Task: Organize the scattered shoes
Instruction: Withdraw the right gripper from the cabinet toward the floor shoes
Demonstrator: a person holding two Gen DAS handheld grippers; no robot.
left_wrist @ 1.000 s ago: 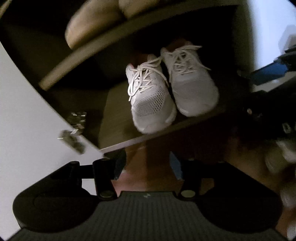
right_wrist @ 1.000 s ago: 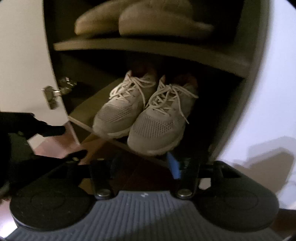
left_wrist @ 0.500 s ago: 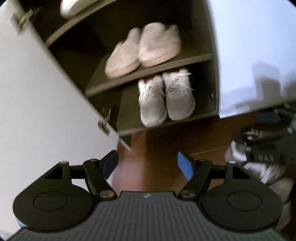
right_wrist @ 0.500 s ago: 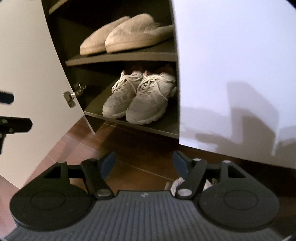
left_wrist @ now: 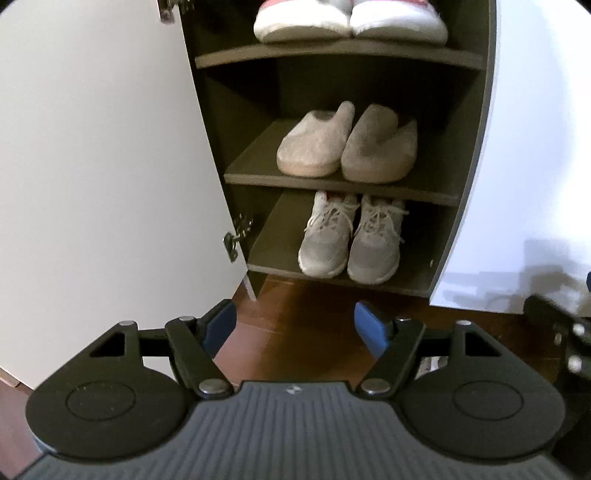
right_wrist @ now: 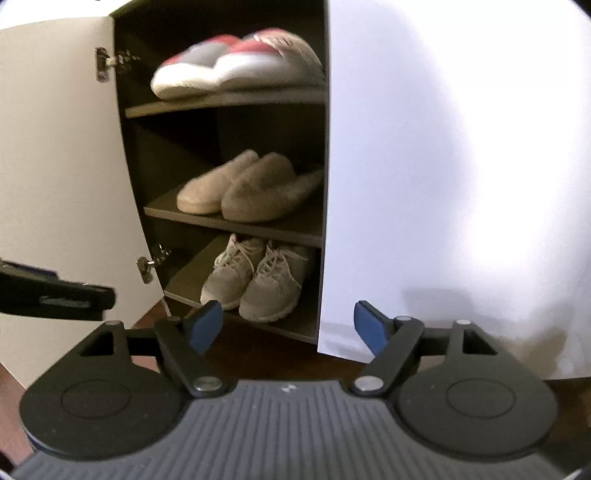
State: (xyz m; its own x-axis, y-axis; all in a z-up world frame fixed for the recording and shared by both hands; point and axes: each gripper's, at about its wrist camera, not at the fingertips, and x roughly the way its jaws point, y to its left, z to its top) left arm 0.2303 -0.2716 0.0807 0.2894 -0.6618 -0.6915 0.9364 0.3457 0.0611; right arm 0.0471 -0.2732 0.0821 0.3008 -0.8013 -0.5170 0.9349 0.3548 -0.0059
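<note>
Open shoe cabinet [left_wrist: 469, 155] with three pairs shelved, seen from both wrist cameras with both claws empty.

The grey laced sneakers [left_wrist: 349, 240] stand side by side, toes outward, on the bottom shelf [left_wrist: 273, 236]; the beige slippers [left_wrist: 347, 146] sit as a pair on the middle shelf [left_wrist: 251, 162], and the red-and-white shoes [left_wrist: 349, 20] on the top shelf [left_wrist: 332, 51]. The white door [left_wrist: 103, 166] stands swung open at left, its hinge [left_wrist: 236, 240] level with the bottom shelf. The left gripper [left_wrist: 295, 325] hangs over the brown wooden floor [left_wrist: 295, 332] in front of the cabinet, jaws spread, nothing between them. The right gripper [right_wrist: 288, 325] is likewise released and empty, its jaws having just been opening; its blue pads [right_wrist: 369, 325] frame the sneakers' shelf edge.
</note>
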